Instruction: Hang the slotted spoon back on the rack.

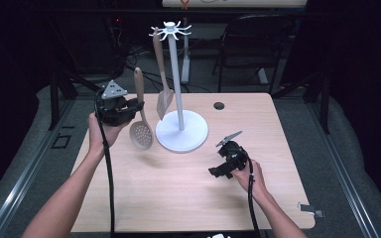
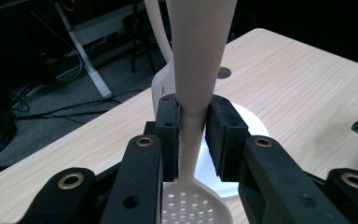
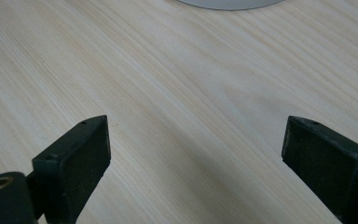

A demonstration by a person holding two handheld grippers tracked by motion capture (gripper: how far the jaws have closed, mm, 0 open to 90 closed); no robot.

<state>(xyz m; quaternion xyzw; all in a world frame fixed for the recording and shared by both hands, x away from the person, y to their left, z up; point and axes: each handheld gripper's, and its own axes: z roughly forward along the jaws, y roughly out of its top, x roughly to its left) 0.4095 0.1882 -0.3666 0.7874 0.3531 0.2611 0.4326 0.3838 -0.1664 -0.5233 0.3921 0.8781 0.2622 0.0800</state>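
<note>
L gripper [image 1: 135, 105] pinches slotted spoon [image 1: 141, 133] by its neck, held upright nr table's [image 1: 188, 198] left edge (likely for hanging on rack [image 1: 177, 79]). R gripper [image 1: 219, 172] spread, empty.

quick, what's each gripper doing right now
Left gripper: shut on the slotted spoon, gripping its handle, bowl hanging down.
Right gripper: open, nothing between the jaws, over the table.
</note>
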